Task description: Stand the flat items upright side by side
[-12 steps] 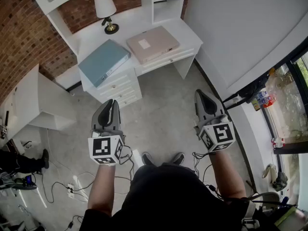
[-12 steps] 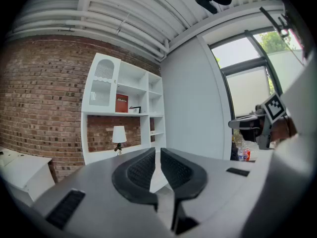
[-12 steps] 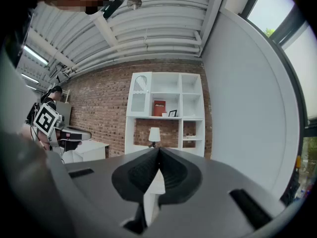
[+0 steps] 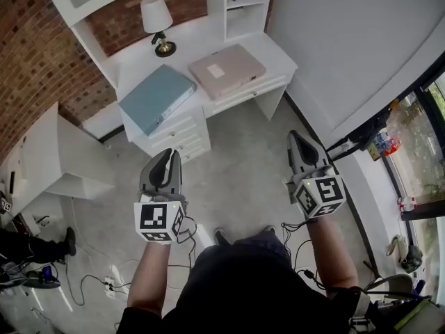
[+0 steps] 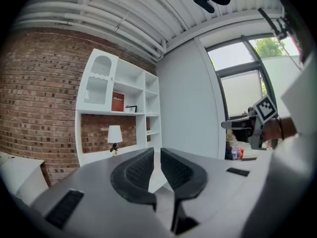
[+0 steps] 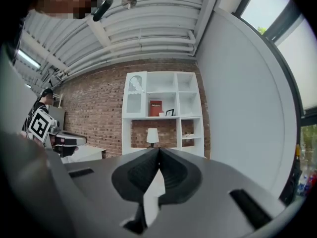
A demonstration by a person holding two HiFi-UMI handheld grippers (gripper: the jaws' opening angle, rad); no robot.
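Up at 11 o'clock in head view, blue binder (image 4: 156, 97) lay flat on desk (image 4: 195, 40). Pink folder (image 4: 227, 69) lay flat just beside it at 12; couldn't tell if edges touched. Behind them stood lamp (image 4: 156, 21). Left gripper (image 4: 170, 154) at 8 and right gripper (image 4: 296, 138) at 4 hung over floor (image 4: 243, 138), well apart from desk, both empty.

Left gripper view: jaws clenched w/ only a thin slit at tips, nothing btwn. Shelf unit (image 5: 119, 108) and lamp ahead at 10. Desk top hidden behind jaws, so no binder or folder seen.

Right gripper view: jaws pressed together, nothing held. Shelf unit dead ahead at 12, lamp below it.

Progress, my read: zero done. Both flat items still down, neither touched. Left to do: approach desk, grip each, stand both upright side by side.
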